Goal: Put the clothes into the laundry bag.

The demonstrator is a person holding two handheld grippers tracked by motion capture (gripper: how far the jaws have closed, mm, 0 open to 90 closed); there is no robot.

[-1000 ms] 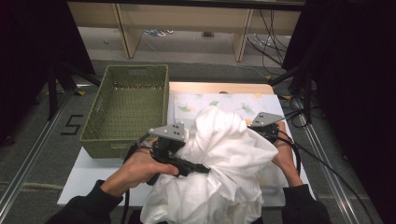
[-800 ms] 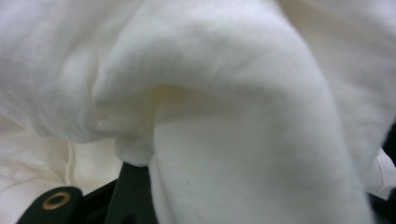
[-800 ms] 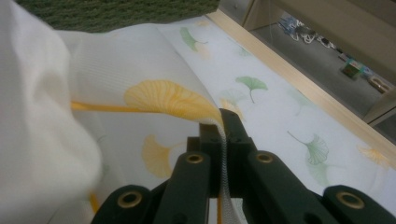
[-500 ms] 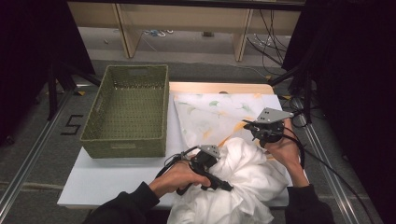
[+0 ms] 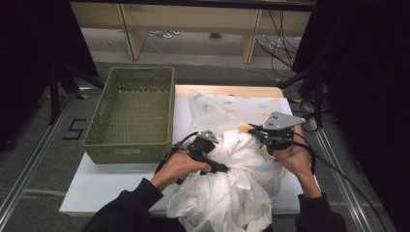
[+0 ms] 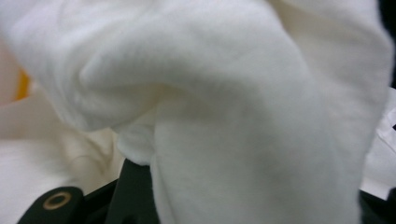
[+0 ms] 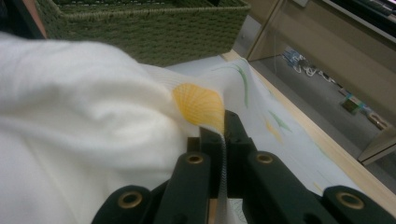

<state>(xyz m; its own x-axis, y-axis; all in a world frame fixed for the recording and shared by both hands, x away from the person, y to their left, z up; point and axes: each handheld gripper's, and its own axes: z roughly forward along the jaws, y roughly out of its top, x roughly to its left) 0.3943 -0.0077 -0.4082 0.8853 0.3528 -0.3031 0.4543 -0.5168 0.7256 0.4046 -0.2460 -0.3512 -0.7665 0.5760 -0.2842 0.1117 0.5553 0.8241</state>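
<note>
From above, I hold my left gripper (image 5: 218, 166) and right gripper (image 5: 267, 137) in the white cloth (image 5: 237, 188) heaped beside the green basket (image 5: 130, 113); my left view shows a thick fold (image 6: 233, 130) clamped, my right a printed edge (image 7: 198, 105) (shell motif) pinched tight.

Grey floor (image 5: 43, 145), wooden shelving (image 5: 193, 29), dark surroundings.
</note>
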